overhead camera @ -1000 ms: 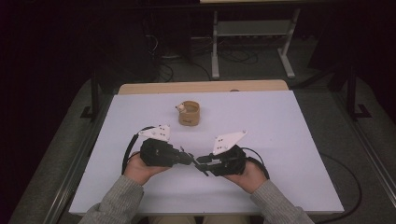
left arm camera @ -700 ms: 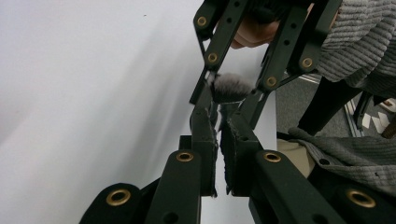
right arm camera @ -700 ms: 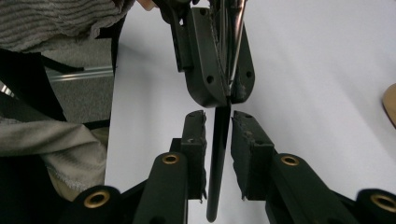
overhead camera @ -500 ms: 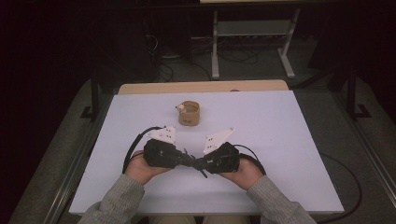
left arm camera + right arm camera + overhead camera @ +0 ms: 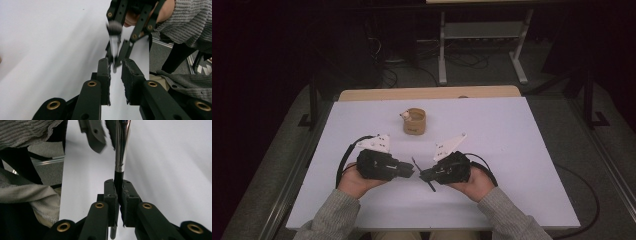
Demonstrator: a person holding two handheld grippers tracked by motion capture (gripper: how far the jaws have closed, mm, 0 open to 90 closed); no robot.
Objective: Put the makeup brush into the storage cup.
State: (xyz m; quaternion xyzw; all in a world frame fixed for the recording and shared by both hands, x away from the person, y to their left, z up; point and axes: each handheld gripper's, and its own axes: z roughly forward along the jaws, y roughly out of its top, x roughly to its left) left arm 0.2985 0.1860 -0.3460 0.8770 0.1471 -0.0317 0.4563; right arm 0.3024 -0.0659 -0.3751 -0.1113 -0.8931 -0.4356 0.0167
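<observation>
- we see a small makeup brush (image 5: 121,152) with a black handle, a silver ferrule and a dark bristle head, held above the near middle of the white table (image 5: 522,130).
- the right gripper (image 5: 120,192) is clamped on the brush's black handle, its pads pressed against both sides.
- the left gripper (image 5: 115,75) faces it from 9 o'clock; its jaws have just been opening, and the brush's thin end sits in the gap between them, with the pads clear of it.
- both hands (image 5: 354,182) rest low at 6 o'clock on the table, in grey knit sleeves.
- a round tan cup (image 5: 414,121) stands at 12 o'clock, well apart from the grippers.
</observation>
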